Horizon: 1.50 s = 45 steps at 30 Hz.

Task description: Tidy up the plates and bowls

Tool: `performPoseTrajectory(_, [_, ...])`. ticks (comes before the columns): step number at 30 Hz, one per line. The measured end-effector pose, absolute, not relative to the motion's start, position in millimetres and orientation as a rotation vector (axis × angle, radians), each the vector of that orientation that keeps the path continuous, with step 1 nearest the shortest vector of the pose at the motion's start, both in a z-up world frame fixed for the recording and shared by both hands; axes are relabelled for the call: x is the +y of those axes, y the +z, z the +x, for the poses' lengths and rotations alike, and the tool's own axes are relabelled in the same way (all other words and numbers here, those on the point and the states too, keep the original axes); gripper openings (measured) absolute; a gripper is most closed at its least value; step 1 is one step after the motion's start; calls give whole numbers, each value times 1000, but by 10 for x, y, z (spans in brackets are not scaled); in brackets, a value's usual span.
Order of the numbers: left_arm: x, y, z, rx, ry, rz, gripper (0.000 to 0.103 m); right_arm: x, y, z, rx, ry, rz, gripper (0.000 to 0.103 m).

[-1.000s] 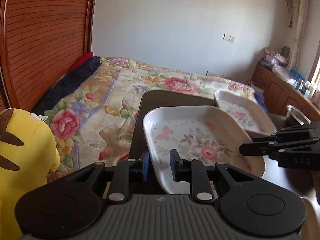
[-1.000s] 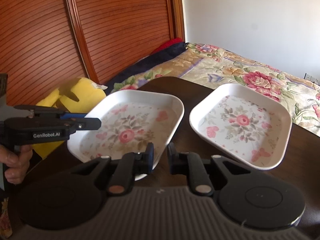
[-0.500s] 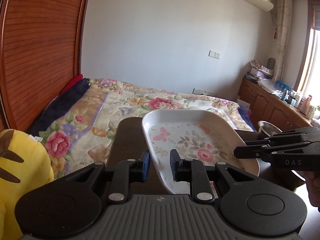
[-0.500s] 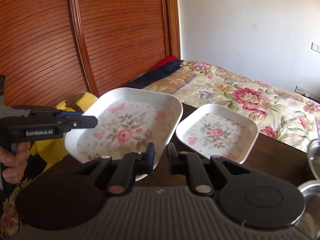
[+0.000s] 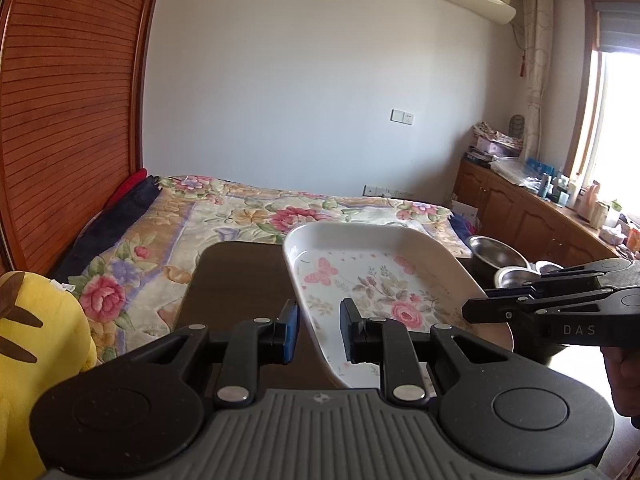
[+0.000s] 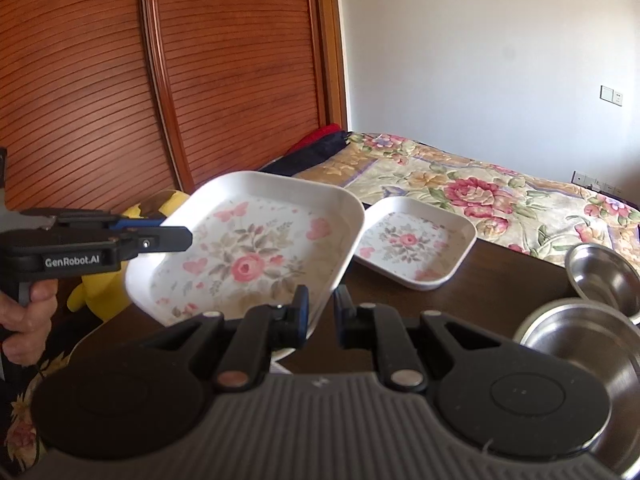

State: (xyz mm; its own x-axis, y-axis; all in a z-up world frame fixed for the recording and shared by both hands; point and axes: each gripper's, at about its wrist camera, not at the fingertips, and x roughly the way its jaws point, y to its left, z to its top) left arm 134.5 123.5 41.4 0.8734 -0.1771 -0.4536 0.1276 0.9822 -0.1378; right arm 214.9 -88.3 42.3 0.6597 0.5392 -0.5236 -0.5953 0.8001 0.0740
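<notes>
Evidently both grippers pinch opposite rims of the lifted floral plate [image 6: 248, 252], left gripper [image 5: 318, 334] and right gripper [image 6: 320, 314] steadying it, probably to stack it onto the second plate [image 6: 416, 242] on the dark table [image 6: 500, 276] beside the steel bowls [image 6: 584, 336].

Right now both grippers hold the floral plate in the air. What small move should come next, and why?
Probably carry the lifted floral plate over the second floral plate on the dark table and lower it there. Both the left gripper and the right gripper grip its rim, it hangs above the table, and the matching plate lies free beside it, so stacking seems natural.
</notes>
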Motion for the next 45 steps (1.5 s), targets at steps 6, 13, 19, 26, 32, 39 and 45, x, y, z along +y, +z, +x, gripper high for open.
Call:
performPoseTrajectory(6, [1121, 356, 1191, 496, -173, -103, 23, -1024, 372, 2009, 553, 636, -86, 15])
performPoseTrajectory(13, [983, 348, 1040, 496, -185, -97, 23, -1143, 309, 1887, 558, 630, -61, 15])
performPoseTrajectory(19, [936, 271, 966, 513, -191, -103, 23, -1207, 249, 1770, 562, 627, -48, 15])
performPoseTrajectory(26, [909, 190, 869, 533, -188, -115, 23, -1188, 178, 1658, 574, 629, -55, 15])
performPoseTrajectory(32, [923, 95, 817, 557, -183, -123, 23, -1192, 100, 1572, 586, 639, -64, 15])
performPoseTrajectory(39, [942, -14, 784, 583, -180, -129, 23, -1181, 27, 1540, 611, 646, -63, 15])
performPoseTrajectory(45, [961, -94, 779, 602, -178, -134, 23, -1159, -12, 1491, 625, 647, -77, 15])
